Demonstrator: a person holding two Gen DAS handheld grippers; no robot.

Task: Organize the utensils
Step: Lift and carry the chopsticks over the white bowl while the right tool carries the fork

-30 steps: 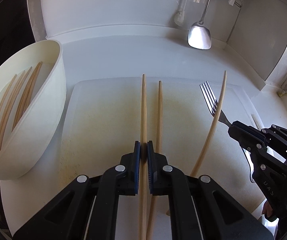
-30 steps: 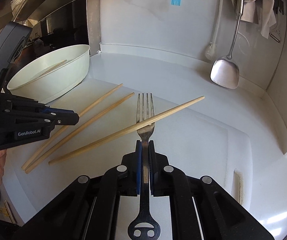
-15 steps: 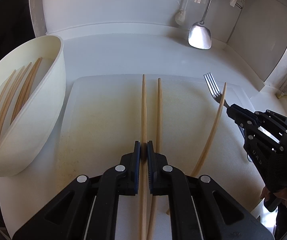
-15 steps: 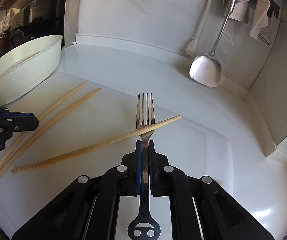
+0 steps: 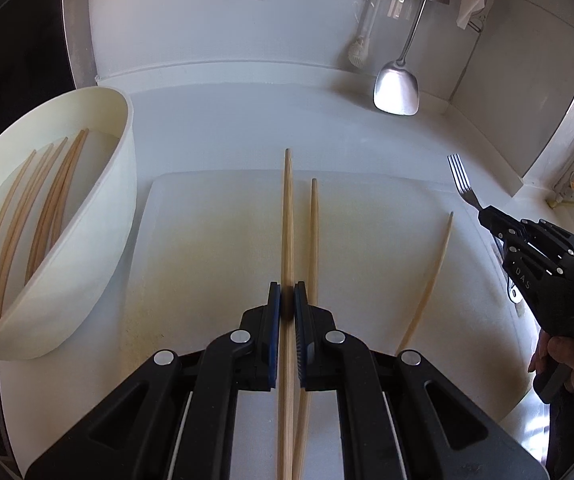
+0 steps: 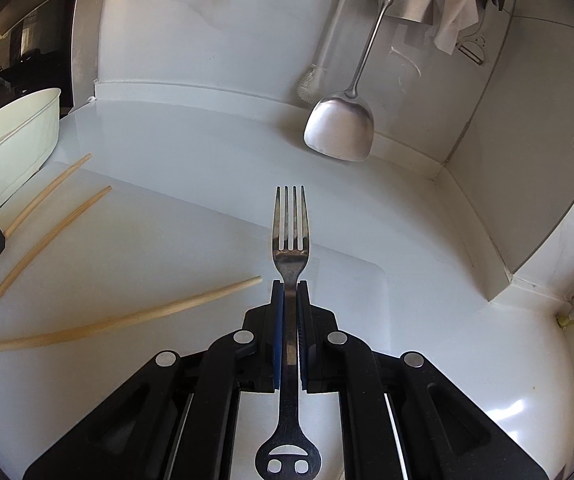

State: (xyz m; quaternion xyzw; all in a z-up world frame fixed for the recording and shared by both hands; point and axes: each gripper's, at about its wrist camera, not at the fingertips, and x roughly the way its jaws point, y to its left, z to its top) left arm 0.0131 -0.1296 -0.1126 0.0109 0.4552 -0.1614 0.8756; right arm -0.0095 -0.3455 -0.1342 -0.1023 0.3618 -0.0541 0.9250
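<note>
left gripper is clamped on one chopstick, likely for the bowl at 9 o'clock. right gripper is closed on the fork, lifted at 3 o'clock, sorted apart from the loose stick.

A white bowl is walling off the cutting board's left edge, while loose chopsticks are lying across the board's middle and right. Bare tabletop is stretching open behind it, up to a spatula hanging low against the back wall.
</note>
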